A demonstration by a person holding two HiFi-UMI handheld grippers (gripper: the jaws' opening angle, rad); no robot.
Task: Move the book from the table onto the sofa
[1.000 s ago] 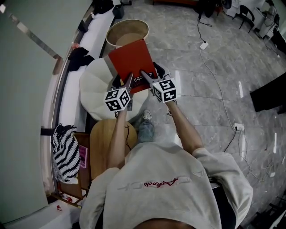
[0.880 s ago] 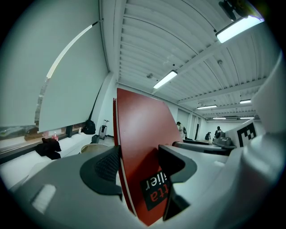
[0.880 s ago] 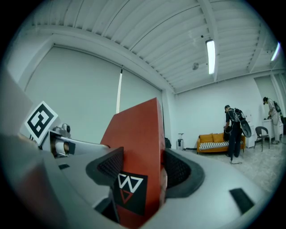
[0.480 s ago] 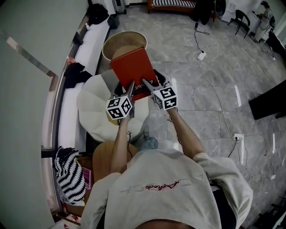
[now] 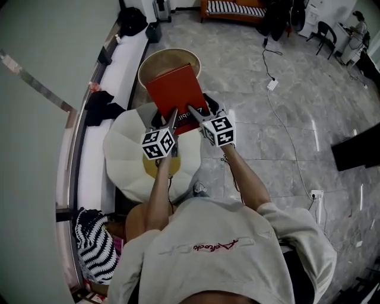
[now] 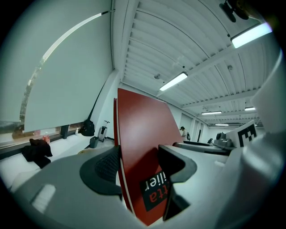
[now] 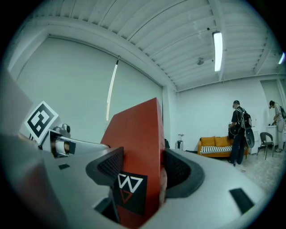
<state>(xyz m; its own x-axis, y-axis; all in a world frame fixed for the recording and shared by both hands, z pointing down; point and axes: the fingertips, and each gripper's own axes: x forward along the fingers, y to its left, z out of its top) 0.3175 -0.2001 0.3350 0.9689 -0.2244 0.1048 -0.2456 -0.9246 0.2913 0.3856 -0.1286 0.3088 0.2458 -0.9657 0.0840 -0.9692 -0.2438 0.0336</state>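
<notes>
1. Left tongs [image 5: 173, 116]: clenched on the book [image 5: 174, 89] at its near left corner. The left gripper view shows one pad on each cover and no gap.

2. Book: red, closed, carried in the air and resting on nothing. In the head view it sits over the far edge of a white round seat [image 5: 127, 151] and the near rim of a tan round tub [image 5: 146, 64]. Its long axis runs straight ahead, away from the person, so all of it lies beyond both tongs, which hold only the near short edge. Both gripper views show its far end rising against the ceiling, so it is tilted up.

3. Right tongs [image 5: 193, 112]: clenched on the same near edge at the right corner, beside a black label. The right gripper view shows pads on both faces.

4. Governing relation: neither hand is nearer, as both sit level at the near edge with the book's weight cantilevered forward.
   - The white seat lies directly below and to the left.
   - An orange sofa [image 5: 230, 8] stands well apart, ahead across the floor.
   - I cannot tell which seat is intended.
   - Judgement: for the white seat, the far end must drop and swing left. For the orange sofa, a carry forward is needed.
   - Risk: the book may pivot in the pads.
</notes>
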